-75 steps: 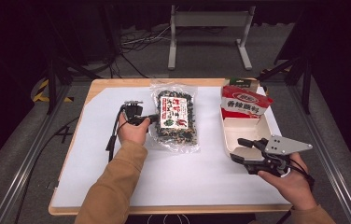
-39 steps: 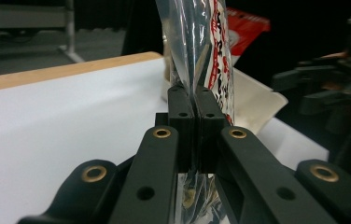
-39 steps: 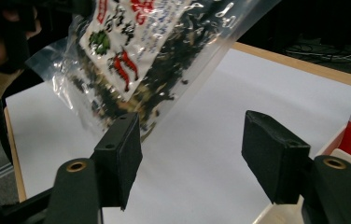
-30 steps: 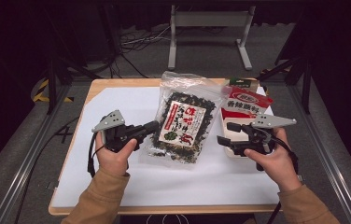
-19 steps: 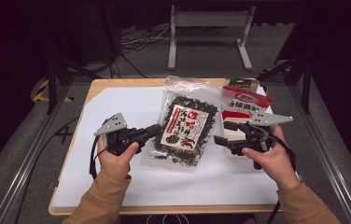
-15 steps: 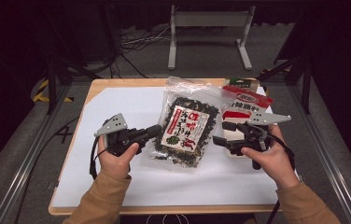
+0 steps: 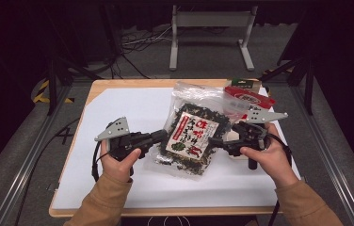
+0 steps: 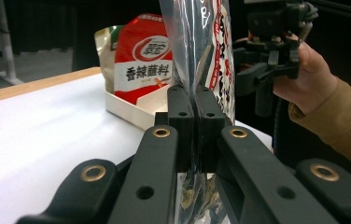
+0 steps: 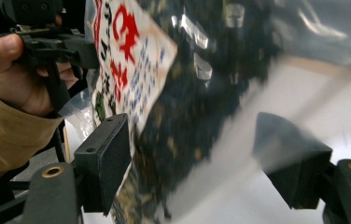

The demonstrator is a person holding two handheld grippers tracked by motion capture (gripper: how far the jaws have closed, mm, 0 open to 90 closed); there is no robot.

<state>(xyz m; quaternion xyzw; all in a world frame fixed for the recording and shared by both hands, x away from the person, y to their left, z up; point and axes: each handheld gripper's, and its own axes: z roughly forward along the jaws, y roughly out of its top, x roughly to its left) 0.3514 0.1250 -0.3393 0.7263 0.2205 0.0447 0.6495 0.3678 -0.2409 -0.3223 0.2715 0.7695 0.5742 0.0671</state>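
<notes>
The left hand-held gripper [image 7: 158, 137] clamps the raised seaweed bag [image 7: 191, 136]; the right hand-held gripper [image 7: 215, 141], jaws just opened wide around its edge, has yet to grip.

The left gripper [image 8: 193, 107] fingers pinch the clear snack bag [image 8: 201, 51], seemingly near its edge.

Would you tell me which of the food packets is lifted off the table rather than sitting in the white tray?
The clear seaweed bag with the white, red-lettered label; the left gripper is shut on its edge. The red packet stands in the white tray.
</notes>
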